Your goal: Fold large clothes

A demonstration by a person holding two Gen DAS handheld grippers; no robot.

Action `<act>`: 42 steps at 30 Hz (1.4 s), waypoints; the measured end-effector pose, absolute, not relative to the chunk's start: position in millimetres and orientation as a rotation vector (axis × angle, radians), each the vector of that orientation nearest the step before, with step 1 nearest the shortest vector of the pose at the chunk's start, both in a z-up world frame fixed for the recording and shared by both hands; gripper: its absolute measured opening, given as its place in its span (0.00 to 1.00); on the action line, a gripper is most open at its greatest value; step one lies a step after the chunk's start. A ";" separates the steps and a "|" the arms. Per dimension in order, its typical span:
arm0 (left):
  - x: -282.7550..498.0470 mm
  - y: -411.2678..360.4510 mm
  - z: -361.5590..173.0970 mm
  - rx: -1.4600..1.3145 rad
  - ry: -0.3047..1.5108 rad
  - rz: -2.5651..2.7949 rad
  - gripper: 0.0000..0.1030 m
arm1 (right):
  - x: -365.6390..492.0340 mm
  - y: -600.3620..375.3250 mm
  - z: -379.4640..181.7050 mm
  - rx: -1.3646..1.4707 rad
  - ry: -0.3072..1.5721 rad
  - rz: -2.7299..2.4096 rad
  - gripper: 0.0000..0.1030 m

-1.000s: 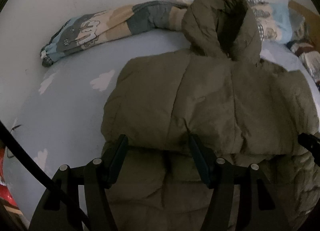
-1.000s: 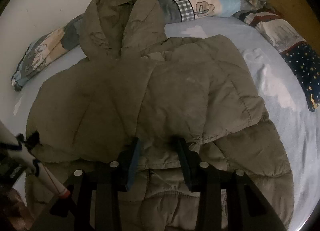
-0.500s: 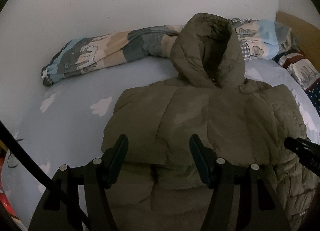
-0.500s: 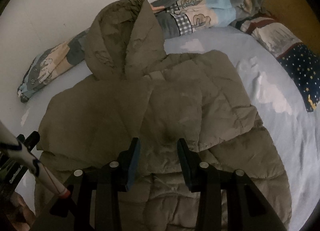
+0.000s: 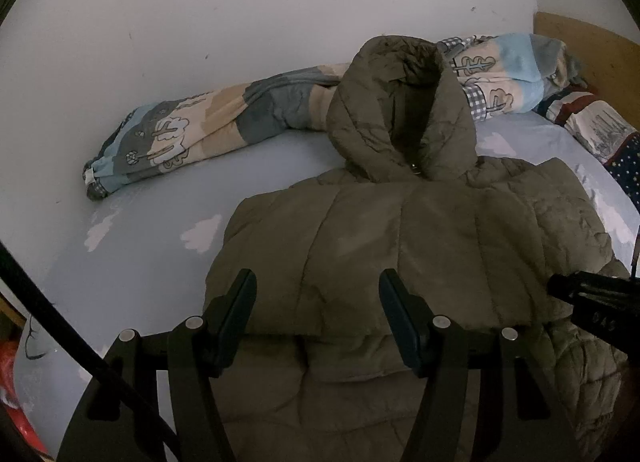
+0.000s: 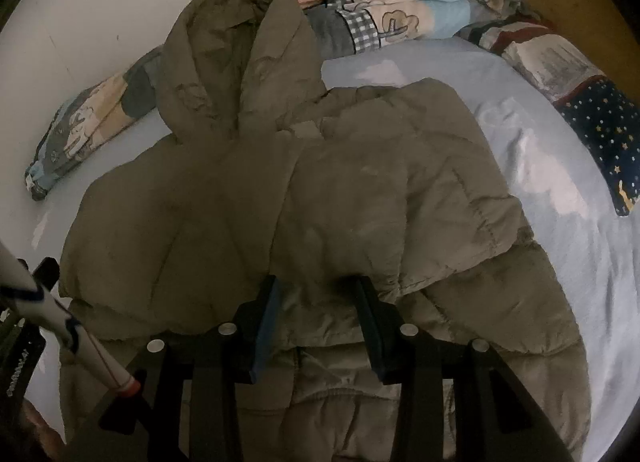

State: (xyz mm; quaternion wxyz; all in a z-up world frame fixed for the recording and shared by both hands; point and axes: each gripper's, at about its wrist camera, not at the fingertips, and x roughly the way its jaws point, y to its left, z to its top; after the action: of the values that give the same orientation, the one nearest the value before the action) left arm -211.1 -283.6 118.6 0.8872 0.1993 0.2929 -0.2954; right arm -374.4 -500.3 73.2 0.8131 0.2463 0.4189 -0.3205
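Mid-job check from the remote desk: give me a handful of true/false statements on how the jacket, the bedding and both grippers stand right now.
1. The olive puffer jacket lies on the light blue sheet with its hood toward the wall. True.
2. The hood is folded down flat over the jacket's body. False: it sticks out past the collar, resting against the patterned blanket.
3. The left gripper has its jaws spread, with nothing pinched between them. True.
4. The right gripper is clamped shut on the hood. False: its jaws stand apart above the jacket's lower front, far from the hood.
5. The patterned blanket lies rolled along the wall. True.
6. The jacket hangs off the bed's edge. False: in both views it rests on the sheet.
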 end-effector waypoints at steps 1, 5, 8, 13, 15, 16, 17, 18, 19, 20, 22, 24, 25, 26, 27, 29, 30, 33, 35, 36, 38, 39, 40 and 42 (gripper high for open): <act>-211.1 -283.7 118.6 0.415 0.609 -0.615 0.61 | -373.6 -499.8 72.7 0.521 0.898 -0.685 0.42; -211.0 -283.4 118.7 0.415 0.609 -0.614 0.61 | -372.6 -499.8 69.9 0.519 0.909 -0.682 0.43; -210.9 -283.2 118.6 0.416 0.609 -0.615 0.61 | -372.0 -499.5 70.5 0.517 0.912 -0.682 0.43; -211.5 -284.0 118.7 0.416 0.607 -0.612 0.61 | -375.3 -498.1 78.4 0.509 0.882 -0.685 0.44; -211.5 -284.5 118.6 0.419 0.607 -0.612 0.61 | -376.9 -497.5 83.5 0.502 0.859 -0.689 0.44; -211.4 -284.8 118.4 0.421 0.607 -0.611 0.61 | -377.2 -496.8 85.9 0.495 0.852 -0.694 0.44; -211.4 -285.4 118.2 0.424 0.606 -0.610 0.61 | -377.7 -496.8 87.0 0.490 0.848 -0.698 0.44; -211.4 -285.5 118.0 0.427 0.607 -0.610 0.61 | -378.5 -497.1 87.7 0.492 0.843 -0.701 0.44; -211.3 -285.4 117.7 0.429 0.608 -0.610 0.61 | -378.7 -497.1 87.7 0.497 0.843 -0.700 0.44; -212.2 -285.6 117.3 0.431 0.608 -0.610 0.61 | -378.3 -497.4 87.2 0.499 0.845 -0.700 0.44; -212.2 -286.0 116.7 0.437 0.610 -0.610 0.61 | -377.6 -498.8 84.9 0.503 0.857 -0.700 0.44; -211.3 -285.9 116.2 0.443 0.613 -0.609 0.61 | -377.2 -499.2 82.6 0.509 0.866 -0.694 0.44; -211.7 -287.1 115.6 0.445 0.615 -0.608 0.61 | -376.7 -499.5 81.3 0.510 0.872 -0.690 0.44; -210.8 -287.0 115.0 0.447 0.619 -0.608 0.61 | -375.5 -499.6 78.7 0.514 0.884 -0.686 0.44; -210.5 -287.6 114.4 0.449 0.624 -0.608 0.61 | -374.6 -500.0 75.9 0.520 0.895 -0.683 0.44; -208.9 -287.9 112.6 0.456 0.631 -0.609 0.61 | -373.4 -498.7 72.5 0.521 0.906 -0.682 0.44; -207.7 -288.4 111.1 0.464 0.639 -0.608 0.61 | -372.8 -498.2 72.6 0.516 0.909 -0.682 0.44; -201.3 -289.3 103.9 0.488 0.678 -0.594 0.63 | -373.3 -497.4 75.0 0.518 0.904 -0.680 0.44; -194.8 -289.6 99.0 0.488 0.721 -0.598 0.64 | -375.9 -499.0 79.8 0.523 0.888 -0.676 0.44; -189.9 -289.2 96.9 0.486 0.752 -0.600 0.64 | -377.6 -500.2 84.0 0.520 0.878 -0.679 0.44; -183.1 -287.7 94.7 0.473 0.793 -0.605 0.65 | -381.5 -503.1 91.7 0.519 0.859 -0.683 0.45; -181.5 -287.5 93.5 0.468 0.809 -0.611 0.65 | -383.8 -504.3 96.0 0.518 0.849 -0.685 0.45; -178.7 -287.1 92.9 0.461 0.826 -0.618 0.65 | -387.1 -505.7 102.3 0.512 0.836 -0.687 0.45; -171.8 -284.4 93.4 0.430 0.863 -0.627 0.66 | -393.0 -507.0 113.6 0.496 0.817 -0.688 0.48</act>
State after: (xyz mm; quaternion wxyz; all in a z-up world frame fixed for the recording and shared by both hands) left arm -171.8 -284.4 93.4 0.8391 0.2035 0.4081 -0.2965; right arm -393.0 -507.0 113.6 0.8316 0.2339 0.3852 -0.3246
